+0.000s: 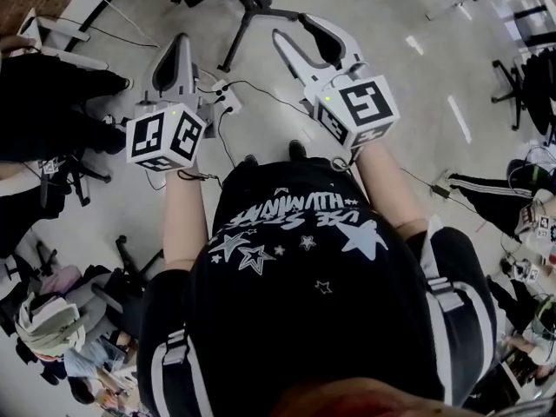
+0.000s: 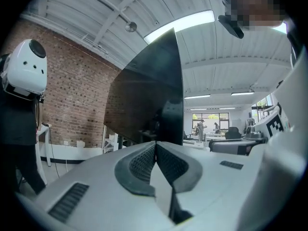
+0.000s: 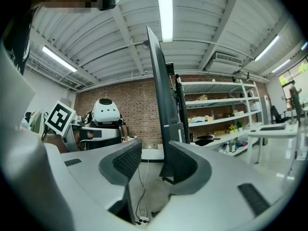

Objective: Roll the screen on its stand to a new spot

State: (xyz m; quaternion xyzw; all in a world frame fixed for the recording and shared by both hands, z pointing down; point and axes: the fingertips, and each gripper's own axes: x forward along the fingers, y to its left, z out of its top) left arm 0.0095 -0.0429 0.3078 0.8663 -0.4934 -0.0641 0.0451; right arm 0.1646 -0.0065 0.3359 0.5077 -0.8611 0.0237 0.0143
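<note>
1. Holding two grippers out front in head view, above grey floor (image 1: pixel 382 7), marker cubes nearest the body.
2. Reading left gripper (image 1: pixel 181 42) as fully closed: pads (image 2: pixel 144 160) meeting tip to tip in left gripper view, gripping nothing.
3. Reading right gripper (image 1: pixel 293 26) as partly open: clear gap beside ribbed pads (image 3: pixel 127 160), with only floor and a white cable (image 3: pixel 143 186) showing through it, clamping nothing.
4. Placing screen (image 3: pixel 161 95) dead ahead in right gripper view: edge-on, upright, running from upper centre of frame down behind the right-hand jaw. Beyond the jaws, not touched.
5. Finding same screen at centre of left gripper view as a dark angled panel rising above the closed tips, apart from them.
6. Spotting stand (image 1: pixel 248 16) at top centre of head view, dark legs on floor, near both gripper tips.
7. Noting power strip (image 1: pixel 223 94) with cables on floor, lower in frame than the stand, between the two grippers.
8. Logging background: brick wall (image 2: pixel 77 95) at left, white round-headed robot (image 3: pixel 106 112) left of centre, shelves (image 3: pixel 216 109) at right.
</note>
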